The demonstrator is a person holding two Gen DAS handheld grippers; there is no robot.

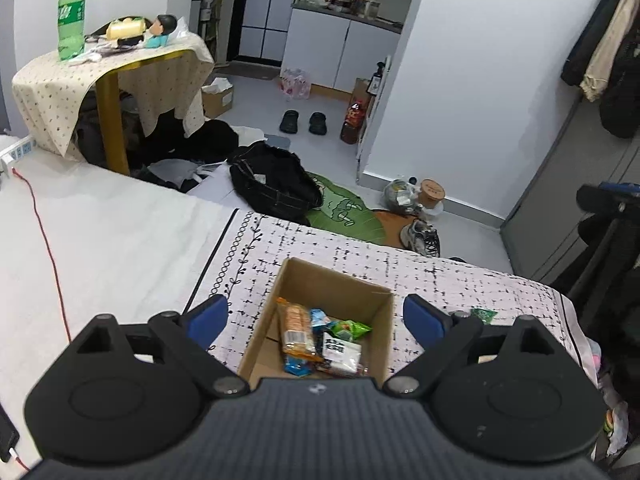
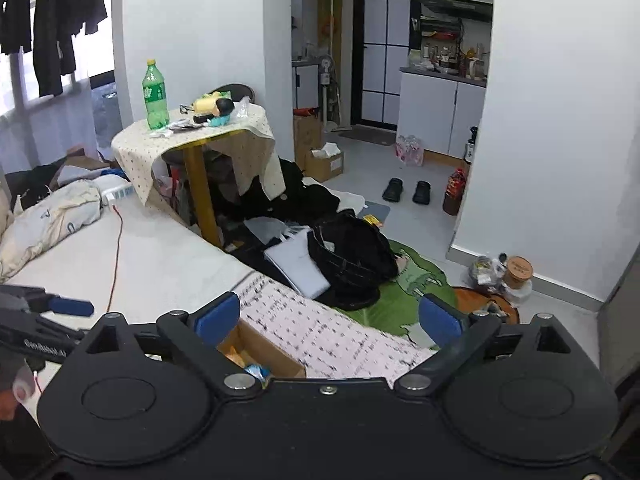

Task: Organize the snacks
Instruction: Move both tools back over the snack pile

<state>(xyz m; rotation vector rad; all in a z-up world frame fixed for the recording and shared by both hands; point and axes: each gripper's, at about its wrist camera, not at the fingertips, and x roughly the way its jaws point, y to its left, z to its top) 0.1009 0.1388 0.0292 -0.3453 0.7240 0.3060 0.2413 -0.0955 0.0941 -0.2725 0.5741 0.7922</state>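
Landmark: cardboard box (image 1: 320,320), open-topped, standing on the patterned cover (image 1: 460,288) of the bed.
Red cable (image 1: 44,240): well left of the box, trailing across the plain white bedding (image 1: 120,232).
Green bottle (image 1: 71,16): far beyond the box to the left, upright on a small counter (image 1: 120,60) draped in a dotted cloth.
Left tool (image 1: 316,316): above the near end of the box, blue fingers (image 1: 210,316) spread wide apart, nothing between them but the view down into the box; not touching it.
Snacks: inside the box, lying loose on its floor.
Cracker pack (image 1: 296,332): orange, along the left inner wall of the box.
Blue wrapper (image 1: 320,318): just right of the cracker pack.
Green packet (image 1: 352,328): toward the right wall of the box.
White packet (image 1: 342,354): with a black label, nearer than the green packet.
Small green sachet (image 1: 484,314): outside the box, on the cover to its right.
Right tool (image 2: 330,320): up and to the right of the box, jaws spread wide, empty; only a corner of the box shows under its left finger (image 2: 218,320).
Black bag (image 1: 276,184): on the floor beyond the box.
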